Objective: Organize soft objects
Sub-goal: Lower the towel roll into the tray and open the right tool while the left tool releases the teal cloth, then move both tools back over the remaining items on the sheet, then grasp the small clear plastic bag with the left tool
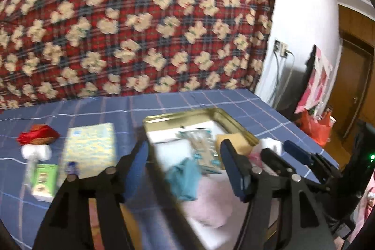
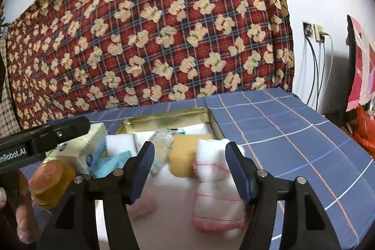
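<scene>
Gold-coloured metal is what catches the eye: one open tin (image 1: 236, 122) sits on the blue checked tablecloth (image 1: 234, 100), and it is filling up. Inside, count one yellow sponge (image 2: 184, 156), one teal cloth (image 1: 185, 182), one plastic packet (image 1: 201, 144), white foam pieces and a pink cloth (image 1: 211, 203), all blurred in the left view. One white towel with pink stripes (image 2: 218, 182) lies at the tin's edge toward 3 o'clock. Out at 9 o'clock of the tin, on the cloth, there's one pale patterned pack (image 1: 91, 144), one red bundle (image 1: 38, 135), one white wad (image 1: 36, 152) and one green-and-white box (image 1: 44, 182). Behind the table hangs a red plaid blanket printed with teddy bears (image 2: 152, 39); at 3 o'clock a white wall with sockets and cables (image 2: 315, 32). Now the tongs: the left gripper (image 1: 185, 165) is spread wide above the tin with nothing between its fingers. The right gripper (image 2: 191, 170) is spread wide too, its right finger close beside the striped towel, though whether it touches I cannot tell.
</scene>
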`<state>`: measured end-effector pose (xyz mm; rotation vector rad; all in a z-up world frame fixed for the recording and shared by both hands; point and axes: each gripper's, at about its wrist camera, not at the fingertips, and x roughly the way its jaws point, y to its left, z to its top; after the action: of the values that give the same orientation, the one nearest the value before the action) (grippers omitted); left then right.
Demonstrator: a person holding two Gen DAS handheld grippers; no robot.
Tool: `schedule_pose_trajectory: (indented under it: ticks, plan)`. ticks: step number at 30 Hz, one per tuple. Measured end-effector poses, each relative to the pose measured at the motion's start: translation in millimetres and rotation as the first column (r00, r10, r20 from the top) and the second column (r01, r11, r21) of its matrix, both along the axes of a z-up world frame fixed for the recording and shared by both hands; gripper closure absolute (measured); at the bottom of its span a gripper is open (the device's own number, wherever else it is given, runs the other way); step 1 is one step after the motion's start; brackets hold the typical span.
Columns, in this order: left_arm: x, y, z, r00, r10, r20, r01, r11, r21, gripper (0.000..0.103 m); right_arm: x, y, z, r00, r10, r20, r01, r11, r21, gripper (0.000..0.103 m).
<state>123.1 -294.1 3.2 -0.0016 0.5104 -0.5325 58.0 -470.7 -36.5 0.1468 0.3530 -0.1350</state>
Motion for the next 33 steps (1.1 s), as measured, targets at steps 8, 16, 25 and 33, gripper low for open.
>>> schedule_pose_trajectory:
  ticks: [8,16,25,33]
  plan:
    - [22.0,91.6,-9.5,0.980,0.199,0.002,-0.199,0.980,0.011,0.033,5.0,37.7,7.8,0.996,0.084,0.020,-0.083,0.996,-0.019,0.034]
    - [54.5,177.7,-38.7,0.921,0.384,-0.055,-0.381,0.922,0.064,0.033,16.7,96.0,11.8,0.973,0.230,0.007,-0.229,0.972,-0.053,0.034]
    - [76.0,187.5,-66.3,0.918,0.375,-0.128,-0.361,0.925,0.121,0.034,34.0,147.1,5.0,0.951,0.308,-0.042,-0.310,0.947,-0.083,0.034]
    - [101.1,194.9,-82.8,0.905,0.373,-0.206,-0.338,0.923,0.186,0.071,47.4,185.6,9.8,0.924,0.376,-0.073,-0.382,0.919,-0.100,0.034]
